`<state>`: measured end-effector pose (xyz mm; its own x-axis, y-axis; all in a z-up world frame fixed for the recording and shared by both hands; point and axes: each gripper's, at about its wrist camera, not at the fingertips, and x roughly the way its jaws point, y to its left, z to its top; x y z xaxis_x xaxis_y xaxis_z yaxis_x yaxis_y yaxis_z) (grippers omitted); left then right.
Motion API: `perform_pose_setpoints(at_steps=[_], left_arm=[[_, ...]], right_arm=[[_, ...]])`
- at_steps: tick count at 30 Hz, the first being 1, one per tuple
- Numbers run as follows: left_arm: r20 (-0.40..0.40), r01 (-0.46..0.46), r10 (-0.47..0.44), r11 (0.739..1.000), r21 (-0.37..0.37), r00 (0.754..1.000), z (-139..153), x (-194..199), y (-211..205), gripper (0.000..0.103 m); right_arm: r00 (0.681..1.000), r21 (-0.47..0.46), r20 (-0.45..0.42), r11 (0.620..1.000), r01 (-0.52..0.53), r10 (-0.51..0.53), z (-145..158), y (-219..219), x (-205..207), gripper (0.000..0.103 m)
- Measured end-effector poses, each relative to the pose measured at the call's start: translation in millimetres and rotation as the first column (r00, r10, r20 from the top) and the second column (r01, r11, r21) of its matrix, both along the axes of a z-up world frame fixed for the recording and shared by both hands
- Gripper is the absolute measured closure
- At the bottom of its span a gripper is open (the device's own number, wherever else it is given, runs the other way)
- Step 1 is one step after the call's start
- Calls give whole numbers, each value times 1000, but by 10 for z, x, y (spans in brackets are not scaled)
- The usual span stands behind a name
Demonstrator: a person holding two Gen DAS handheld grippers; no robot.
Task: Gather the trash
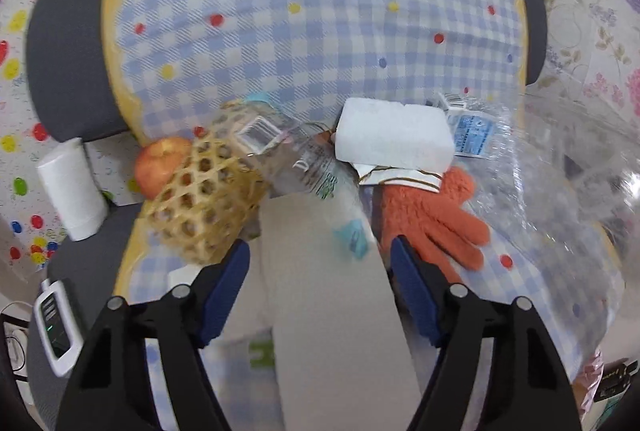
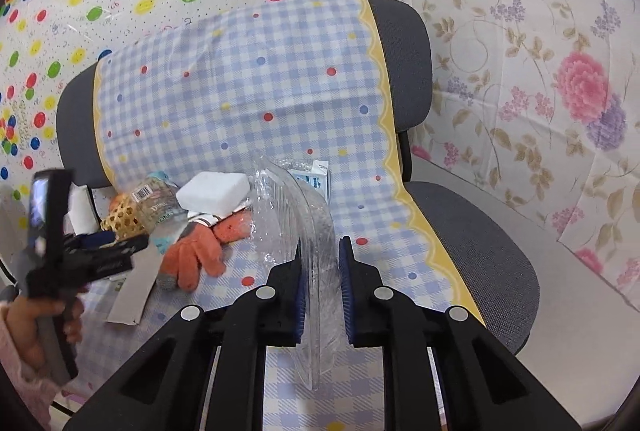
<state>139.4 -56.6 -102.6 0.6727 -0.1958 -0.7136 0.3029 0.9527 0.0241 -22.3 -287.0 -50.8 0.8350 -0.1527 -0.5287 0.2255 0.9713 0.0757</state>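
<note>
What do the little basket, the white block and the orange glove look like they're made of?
Basket: woven bamboo or rattan, judging by its tan strips and open hexagonal holes, matte.
White block: probably foam, styrofoam-like, with a grainy matte surface and rough edges.
Orange glove: fuzzy knit fabric, seemingly chenille or fleece, with a striped cuff.

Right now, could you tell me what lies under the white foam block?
The white foam block rests on a striped paper scrap and the orange glove's cuff; anything beneath its middle is hidden.
</note>
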Motion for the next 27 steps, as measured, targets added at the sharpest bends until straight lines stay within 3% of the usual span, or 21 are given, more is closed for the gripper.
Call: perform_pose_setpoints(at_steps=[5, 7, 9, 13, 19, 27], left_arm=[[-62, -25, 24, 1000, -18, 998, -143, 477, -131, 42], [-70, -35, 33, 999, -23, 997, -154, 579, -148, 54], [-65, -44, 42, 999, -29, 997, -146, 623, -140, 75], [18, -50, 50, 998, -26, 999, -33, 510, -127, 101], [191, -27, 19, 999, 43, 981, 346, -37, -139, 103], [289, 51, -66, 997, 60, 955, 845, -800, -256, 103]], right_arm=[[999, -4, -34, 1000, 16, -16, -48, 3, 11, 87], [999, -16, -51, 1000, 18, -19, -57, 32, 12, 87], [998, -32, -59, 999, 15, -17, -43, 75, -3, 87], [998, -24, -56, 1000, 8, -9, 2, 119, -37, 87], [998, 104, -27, 993, 51, -48, 109, 40, 32, 87], [987, 43, 72, 989, 140, -143, 616, -18, -572, 87]])
